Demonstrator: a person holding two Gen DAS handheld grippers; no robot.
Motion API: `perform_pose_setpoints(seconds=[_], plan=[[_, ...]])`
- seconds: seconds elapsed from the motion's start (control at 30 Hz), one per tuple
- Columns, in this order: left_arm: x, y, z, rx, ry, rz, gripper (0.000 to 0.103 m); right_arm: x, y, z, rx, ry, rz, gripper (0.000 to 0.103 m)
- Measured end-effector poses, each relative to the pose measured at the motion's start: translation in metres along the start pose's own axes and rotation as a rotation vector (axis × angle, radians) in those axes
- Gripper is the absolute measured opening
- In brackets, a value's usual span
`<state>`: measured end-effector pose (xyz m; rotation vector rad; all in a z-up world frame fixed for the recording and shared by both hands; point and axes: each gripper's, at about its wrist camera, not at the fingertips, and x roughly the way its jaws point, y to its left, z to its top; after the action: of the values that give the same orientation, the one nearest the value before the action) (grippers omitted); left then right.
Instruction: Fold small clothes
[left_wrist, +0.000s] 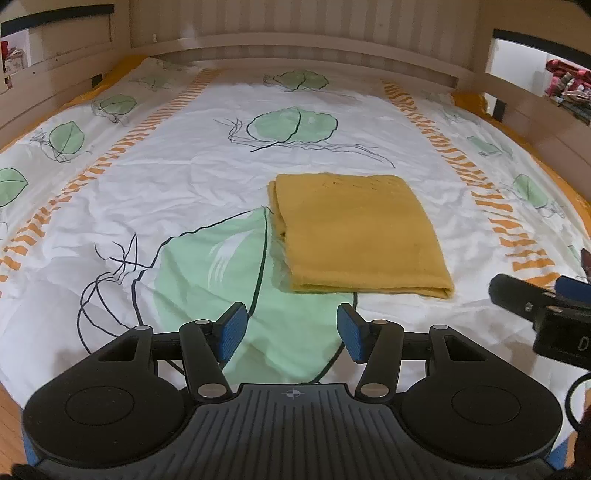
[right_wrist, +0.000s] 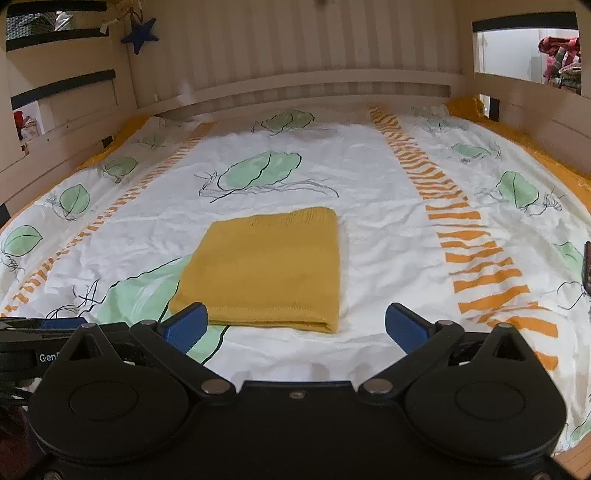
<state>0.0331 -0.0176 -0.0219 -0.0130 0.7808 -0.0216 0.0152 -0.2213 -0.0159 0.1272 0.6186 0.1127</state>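
Through the left wrist camera I am looking down along my left gripper, which is tilting steeply toward the bed; its blue pads are standing well apart with nothing between them, only the green leaf print of the bedcover showing in the gap. The folded yellow garment is lying flat on the cover just beyond the tips and a little to the right of them, nearer the foot edge where I am working than the headboard, its layered edge facing left and its fold facing me. At the right border of this view the right gripper is poking in beside mine, clear of the cloth. Through the right wrist camera I am seeing my right gripper angling down less steeply, jaws spread wide and empty, one blue pad hovering over the garment's near left corner and the other well off to the right over bare white cover. The folded yellow garment is sitting squarely ahead, about midway between the orange striped bands of the bedcover. The left gripper is showing at the left border, low over the cover. I cannot tell whether either pad is touching the fabric.
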Motion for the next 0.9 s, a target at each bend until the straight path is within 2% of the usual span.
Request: perform_pose_setpoints(seconds=[0.9], plan=[[0.0043,-0.0054,-0.0034,0.001,0.041,-0.010,0.052,0.0068,0.0011,-0.0039,0.015,0.041,0.029,0.102]])
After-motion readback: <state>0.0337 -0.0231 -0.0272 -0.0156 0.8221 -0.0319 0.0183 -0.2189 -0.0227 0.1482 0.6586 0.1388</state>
